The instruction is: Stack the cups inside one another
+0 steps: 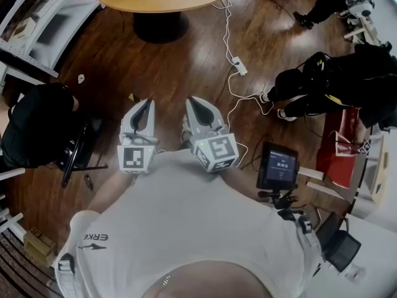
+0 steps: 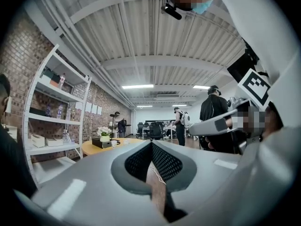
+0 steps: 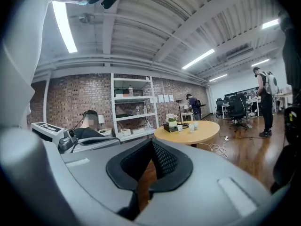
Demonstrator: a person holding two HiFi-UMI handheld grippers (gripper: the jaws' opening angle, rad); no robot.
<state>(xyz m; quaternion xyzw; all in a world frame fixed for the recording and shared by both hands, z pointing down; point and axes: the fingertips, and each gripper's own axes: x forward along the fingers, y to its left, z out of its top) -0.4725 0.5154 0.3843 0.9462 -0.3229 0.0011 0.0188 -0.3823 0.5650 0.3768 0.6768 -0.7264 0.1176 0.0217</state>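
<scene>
Several small white cups [image 3: 191,126] stand on a round wooden table [image 3: 202,134] far ahead in the right gripper view, beside a dark box with white flowers [image 3: 171,122]. In the left gripper view one white cup [image 2: 113,143] shows on the same table [image 2: 94,147]. From the head view only the table's near edge [image 1: 161,2] is seen, at the top. My left gripper [image 1: 147,103] and right gripper [image 1: 193,100] are held side by side at chest height over the wood floor, far from the table. Both are shut with nothing between the jaws [image 2: 151,144] [image 3: 151,142].
A white cable and power strip [image 1: 239,66] run across the floor between me and the table. A person in black sits at the left [image 1: 37,126], others crouch at the right [image 1: 329,82]. White shelving [image 3: 131,107] lines the brick wall. A small screen on a stand [image 1: 277,165] is at my right.
</scene>
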